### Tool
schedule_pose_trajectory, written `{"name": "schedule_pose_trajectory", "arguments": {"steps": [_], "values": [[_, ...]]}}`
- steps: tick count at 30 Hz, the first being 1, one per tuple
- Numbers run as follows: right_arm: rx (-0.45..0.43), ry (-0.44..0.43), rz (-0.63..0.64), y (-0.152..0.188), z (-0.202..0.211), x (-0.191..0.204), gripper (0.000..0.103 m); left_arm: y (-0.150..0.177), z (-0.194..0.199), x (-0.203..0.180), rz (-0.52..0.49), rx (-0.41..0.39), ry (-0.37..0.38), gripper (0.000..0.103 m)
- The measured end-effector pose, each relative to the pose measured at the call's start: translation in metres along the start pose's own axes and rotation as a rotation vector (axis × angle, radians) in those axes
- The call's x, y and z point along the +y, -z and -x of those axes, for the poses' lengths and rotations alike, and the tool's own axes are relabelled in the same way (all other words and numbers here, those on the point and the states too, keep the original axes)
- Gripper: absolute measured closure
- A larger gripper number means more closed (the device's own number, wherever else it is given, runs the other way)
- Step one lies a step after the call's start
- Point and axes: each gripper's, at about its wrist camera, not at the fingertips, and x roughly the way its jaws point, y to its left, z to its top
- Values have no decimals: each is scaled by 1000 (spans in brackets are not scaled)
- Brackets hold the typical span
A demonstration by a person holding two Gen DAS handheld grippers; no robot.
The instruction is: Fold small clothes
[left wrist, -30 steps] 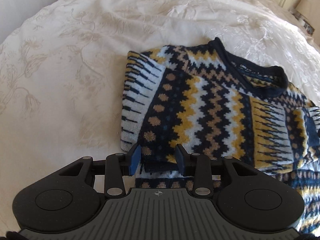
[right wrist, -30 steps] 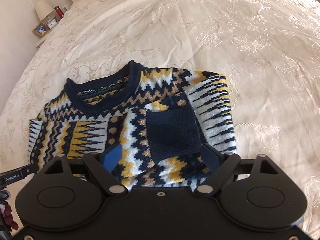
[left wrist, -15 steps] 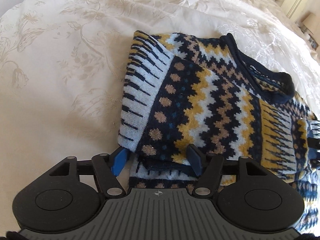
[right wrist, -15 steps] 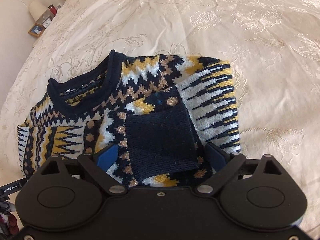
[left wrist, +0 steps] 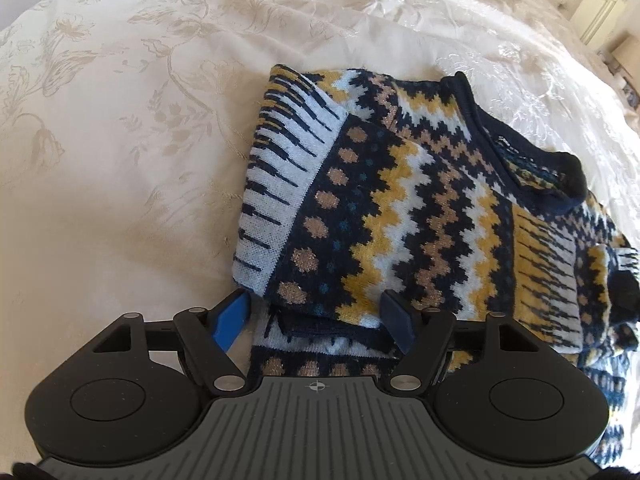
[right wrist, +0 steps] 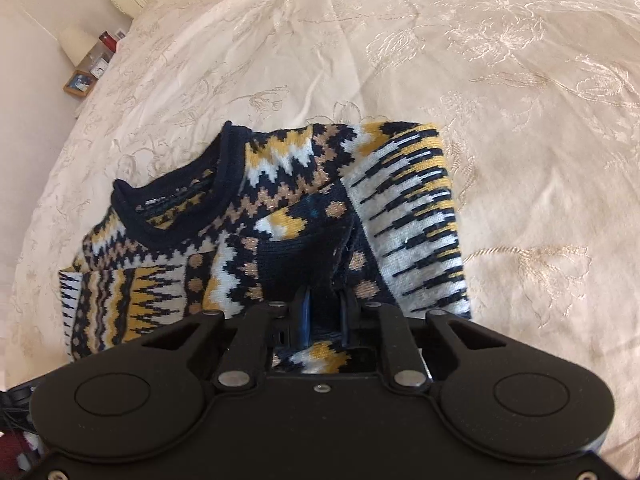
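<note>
A small knitted sweater (left wrist: 400, 208) in navy, yellow, white and tan zigzags lies on the bed, its sleeves folded in over the body. My left gripper (left wrist: 316, 316) stands open at the sweater's near edge, its fingers on either side of the folded left sleeve end. In the right wrist view the same sweater (right wrist: 280, 216) shows its navy collar at the left. My right gripper (right wrist: 324, 312) is shut on the navy cuff (right wrist: 304, 256) of the right sleeve, which bunches up between the fingers.
A cream embroidered bedspread (left wrist: 120, 140) covers the bed all around the sweater. A bedside table with a lamp and a framed photo (right wrist: 80, 80) stands beyond the bed's far left edge. A pale headboard (left wrist: 596, 4) shows at the top right.
My right gripper has gone from open to shut on the navy cuff, and the cuff has puckered. My left gripper opened wide and moved closer over the left sleeve end.
</note>
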Motion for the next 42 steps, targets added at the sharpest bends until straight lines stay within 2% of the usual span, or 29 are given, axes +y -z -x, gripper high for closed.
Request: {"name": "schedule_pose_trajectory", "arguments": {"steps": [2, 5, 9, 12, 15, 17, 19, 23, 26, 27, 28, 30, 32, 34, 38, 39, 40, 42], "values": [[-28, -17, 26, 1, 11, 10, 83, 2, 10, -3, -9, -18, 1, 34], [-84, -66, 74, 1, 34, 26, 85, 2, 29, -10, -74, -76, -7, 34], [-168, -34, 146, 2, 68, 36, 85, -3, 49, -19, -144, -144, -5, 34], [-139, 41, 140, 0, 66, 24, 85, -13, 50, -25, -176, -164, -9, 34], [-85, 125, 154, 2, 50, 12, 84, -22, 39, -31, -191, -156, -34, 34], [-44, 150, 130, 4, 39, 4, 80, -27, 28, -34, -195, -141, -57, 34], [-23, 151, 116, 7, 32, 1, 76, -29, 16, -35, -200, -111, -98, 34], [-9, 154, 106, 14, 26, -1, 76, -28, -1, -26, -195, -59, -176, 34], [-7, 152, 93, 16, 25, -4, 74, -25, -6, -4, -146, -45, -211, 34], [-5, 150, 85, 17, 25, -4, 67, -25, -6, 4, -127, -45, -201, 33], [-6, 145, 81, 17, 25, -5, 56, -24, -6, 10, -113, -44, -183, 33], [-10, 152, 83, 19, 26, -6, 49, -23, -4, 15, -117, -43, -173, 32], [-7, 177, 86, 21, 26, -7, 48, -23, 0, 13, -141, -49, -179, 33], [-2, 212, 79, 23, 27, -9, 41, -24, 5, 10, -156, -60, -191, 33], [-8, 230, 43, 33, 38, -15, 32, -20, 22, 11, -122, -92, -201, 34], [-11, 227, 37, 36, 41, -16, 26, -17, 28, 13, -115, -104, -206, 34], [-16, 223, 33, 39, 45, -16, 21, -14, 33, 16, -110, -114, -196, 34], [-17, 207, 30, 47, 52, -15, 17, -6, 44, 22, -99, -122, -148, 34]]}}
